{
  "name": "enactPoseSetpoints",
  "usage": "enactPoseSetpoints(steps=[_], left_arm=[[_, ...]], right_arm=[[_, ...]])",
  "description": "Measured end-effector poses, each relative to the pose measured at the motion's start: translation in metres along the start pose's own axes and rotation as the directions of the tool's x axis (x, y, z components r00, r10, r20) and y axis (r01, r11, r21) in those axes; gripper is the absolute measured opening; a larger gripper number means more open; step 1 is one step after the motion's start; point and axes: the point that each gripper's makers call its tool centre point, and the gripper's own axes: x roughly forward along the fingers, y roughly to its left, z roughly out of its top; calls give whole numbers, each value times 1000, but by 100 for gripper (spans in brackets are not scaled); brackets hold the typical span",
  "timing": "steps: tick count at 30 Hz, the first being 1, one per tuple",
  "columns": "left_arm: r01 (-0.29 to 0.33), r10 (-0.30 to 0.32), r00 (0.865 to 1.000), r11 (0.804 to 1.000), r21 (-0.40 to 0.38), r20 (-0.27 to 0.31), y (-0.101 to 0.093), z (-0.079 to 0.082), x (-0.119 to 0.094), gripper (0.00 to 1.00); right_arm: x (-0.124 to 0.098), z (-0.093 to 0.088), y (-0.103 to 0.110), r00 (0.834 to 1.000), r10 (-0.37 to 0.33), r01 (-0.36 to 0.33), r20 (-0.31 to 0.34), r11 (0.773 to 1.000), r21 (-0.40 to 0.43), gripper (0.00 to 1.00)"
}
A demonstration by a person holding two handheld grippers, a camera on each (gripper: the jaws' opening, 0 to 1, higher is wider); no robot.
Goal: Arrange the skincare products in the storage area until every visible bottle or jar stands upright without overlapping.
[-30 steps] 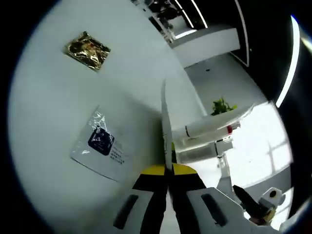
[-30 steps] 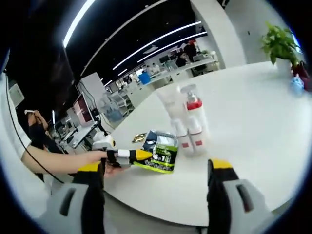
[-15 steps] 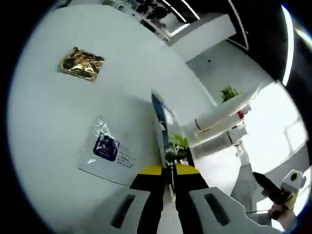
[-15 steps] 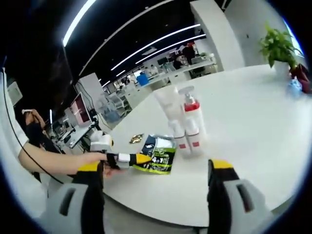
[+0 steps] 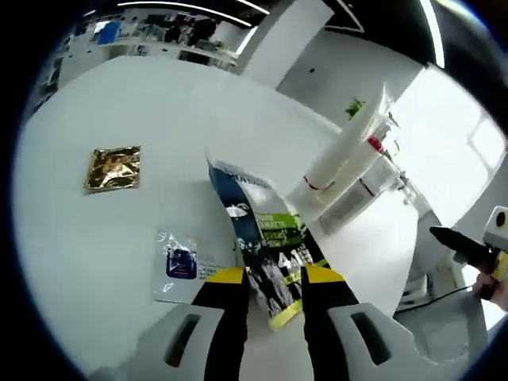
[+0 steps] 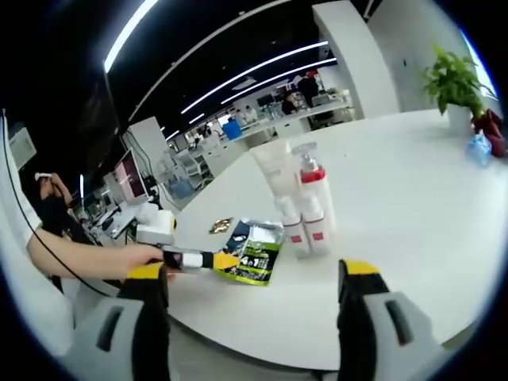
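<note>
Left gripper view. My left gripper: yellow-tipped fingers set narrow, closed on the lower edge of a glossy dark blue and green printed sachet, which stands tilted up off the round white worktop. Just beside my fingers, flat on the worktop: a clear plastic sachet with a dark blue label. Well apart from it: a gold foil sachet, also flat. Beyond the held sachet: a white tube with a red band and a clear pump bottle with a red collar, touching or nearly so.

Right gripper view. My right gripper: fingers spread wide, holding nothing, above the worktop edge. The left gripper enters from the left in a person's hand, gripping the printed sachet. Just beside that sachet, the white tube and pump bottle stand upright together. The gold sachet lies behind. A potted green plant sits at the far edge.
</note>
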Motion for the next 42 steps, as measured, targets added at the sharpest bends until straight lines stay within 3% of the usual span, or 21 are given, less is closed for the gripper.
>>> enactPoseSetpoints(steps=[6, 8, 11, 13, 17, 18, 20, 22, 26, 29, 42], left_arm=[[-41, 44, 999, 986, 160, -19, 5, 3, -10, 27], [-62, 65, 998, 975, 215, -6, 9, 7, -12, 29], [-47, 48, 999, 956, 290, 2, 7, 14, -12, 27], [-37, 38, 999, 923, 384, 5, 4, 19, -9, 29], [3, 20, 999, 824, 566, -34, -3, 19, 0, 36], [17, 27, 998, 788, 615, -62, -4, 16, 3, 37], [44, 24, 995, 763, 645, -97, -4, 12, 9, 38], [53, 21, 994, 778, 625, -110, -4, 11, 14, 41], [73, 38, 986, 773, 631, -161, 2, 5, 20, 45], [96, 31, 981, 780, 618, -191, 5, 1, 23, 47], [107, 14, 982, 784, 611, -190, 4, 7, 26, 47]], right_arm=[[0, 0, 0, 1000, -2, 2, 1, 1000, -8, 88], [0, 0, 0, 1000, -3, 3, 0, 1000, -10, 88], [0, 0, -1, 1000, -6, 6, 1, 1000, -14, 88], [0, 0, -1, 1000, -9, 9, 1, 1000, -15, 88], [0, 1, -2, 1000, -15, 15, 2, 1000, -16, 88], [0, 1, -2, 1000, -16, 16, 2, 1000, -15, 88], [0, 1, -3, 1000, -19, 19, 2, 1000, -15, 88], [0, 1, -4, 1000, -22, 22, 3, 1000, -16, 88], [1, 1, -5, 1000, -32, 32, 1, 999, -21, 88], [1, 1, -6, 999, -38, 38, -4, 999, -27, 88], [4, -3, -8, 998, -53, 52, -29, 997, -50, 87]])
